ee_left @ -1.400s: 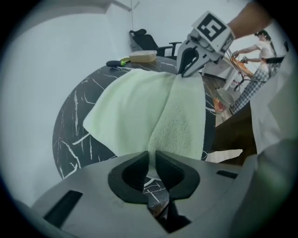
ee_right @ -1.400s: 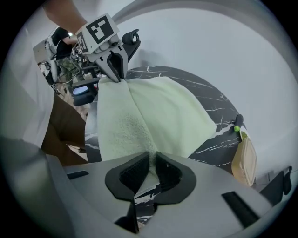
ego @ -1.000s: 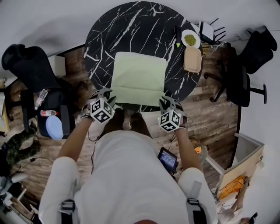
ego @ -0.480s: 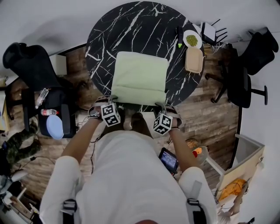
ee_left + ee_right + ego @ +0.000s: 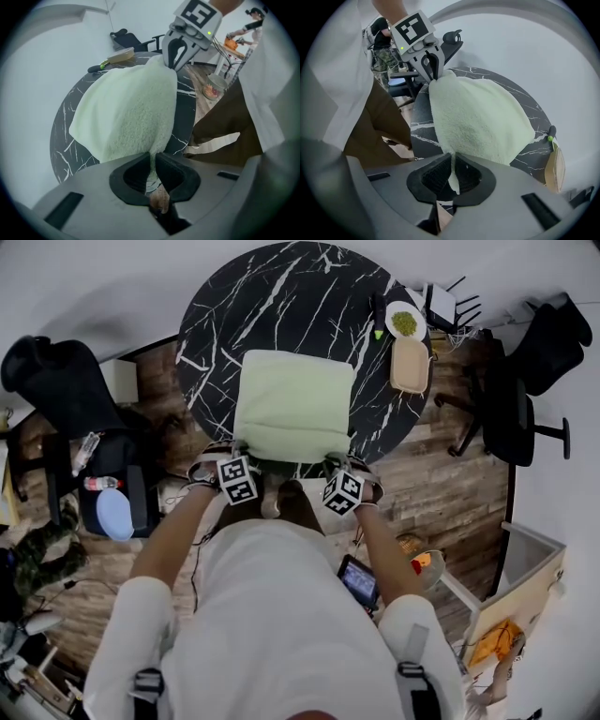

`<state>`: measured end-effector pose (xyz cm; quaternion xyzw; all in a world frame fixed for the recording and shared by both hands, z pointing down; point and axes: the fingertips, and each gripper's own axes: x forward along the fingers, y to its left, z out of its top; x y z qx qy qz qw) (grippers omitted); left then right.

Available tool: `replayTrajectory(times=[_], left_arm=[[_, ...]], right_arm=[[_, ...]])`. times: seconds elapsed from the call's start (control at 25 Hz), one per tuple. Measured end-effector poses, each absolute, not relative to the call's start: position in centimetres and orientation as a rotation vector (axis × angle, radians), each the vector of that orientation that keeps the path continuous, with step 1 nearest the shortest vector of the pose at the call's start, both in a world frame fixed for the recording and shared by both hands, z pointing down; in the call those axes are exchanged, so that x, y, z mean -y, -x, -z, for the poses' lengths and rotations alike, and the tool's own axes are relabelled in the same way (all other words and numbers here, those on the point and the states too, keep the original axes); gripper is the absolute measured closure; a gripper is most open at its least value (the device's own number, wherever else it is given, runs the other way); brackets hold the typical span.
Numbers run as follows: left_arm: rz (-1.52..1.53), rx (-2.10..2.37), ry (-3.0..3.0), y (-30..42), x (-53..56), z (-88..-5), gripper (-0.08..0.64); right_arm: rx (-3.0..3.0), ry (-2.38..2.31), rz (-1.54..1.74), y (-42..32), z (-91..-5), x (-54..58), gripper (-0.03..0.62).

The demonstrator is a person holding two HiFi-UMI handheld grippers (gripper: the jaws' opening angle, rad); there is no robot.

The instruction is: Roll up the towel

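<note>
Head view: the pale green towel lies spread on the round black marble desk, with its near edge at the desk rim closest to the person. Left gripper view: the left claw pinches the towel's near left corner; its jaws have just been closing, with the cloth between them. Right gripper view: the right claw pinches the near right corner, its pads pressed on the fabric.
</note>
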<state>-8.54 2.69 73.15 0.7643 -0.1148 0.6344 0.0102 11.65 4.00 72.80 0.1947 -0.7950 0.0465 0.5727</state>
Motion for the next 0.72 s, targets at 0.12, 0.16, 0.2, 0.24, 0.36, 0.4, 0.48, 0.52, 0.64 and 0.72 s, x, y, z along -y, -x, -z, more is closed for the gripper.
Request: replayTrajectory(times=[0.12, 0.16, 0.2, 0.24, 0.36, 0.4, 0.48, 0.52, 0.64, 0.72], left_arm=[[-1.935, 0.372, -2.374, 8.6, -2.6, -72.9, 0.537], [-1.919, 0.378, -2.372, 8.6, -2.7, -72.7, 0.537], [-1.902, 0.385, -2.372, 8.6, -2.8, -72.4, 0.537], [-1.884, 0.389, -2.374, 8.6, -2.9, -72.1, 0.538], [-1.837, 0.377, -2.383, 8.7, -4.2, -71.4, 0.538], [-1.828, 0.365, -2.383, 8.7, -4.9, -71.3, 0.538], [-1.808, 0.349, -2.376, 8.9, -6.3, -71.1, 0.538], [-1.795, 0.345, -2.372, 9.0, -6.9, -70.9, 0.538], [-1.756, 0.341, -2.374, 9.1, -8.4, -69.8, 0.538], [-1.746, 0.346, -2.381, 9.4, -8.9, -69.0, 0.538]], right_arm=[[1.872, -0.458, -0.144, -11.7, -72.6, -4.0, 0.58], [1.876, -0.457, -0.152, -11.7, -72.4, -4.1, 0.581], [1.881, -0.456, -0.16, -11.8, -72.1, -4.2, 0.581], [1.885, -0.455, -0.169, -11.8, -71.9, -4.3, 0.581], [1.894, -0.437, -0.192, -11.9, -71.3, -5.2, 0.583], [1.897, -0.425, -0.199, -11.9, -71.2, -5.8, 0.583], [1.904, -0.398, -0.211, -11.8, -70.9, -7.2, 0.583], [1.909, -0.386, -0.218, -11.7, -70.7, -7.8, 0.583], [1.929, -0.371, -0.237, -11.4, -69.5, -9.6, 0.583], [1.946, -0.385, -0.239, -11.4, -68.4, -10.2, 0.583]])
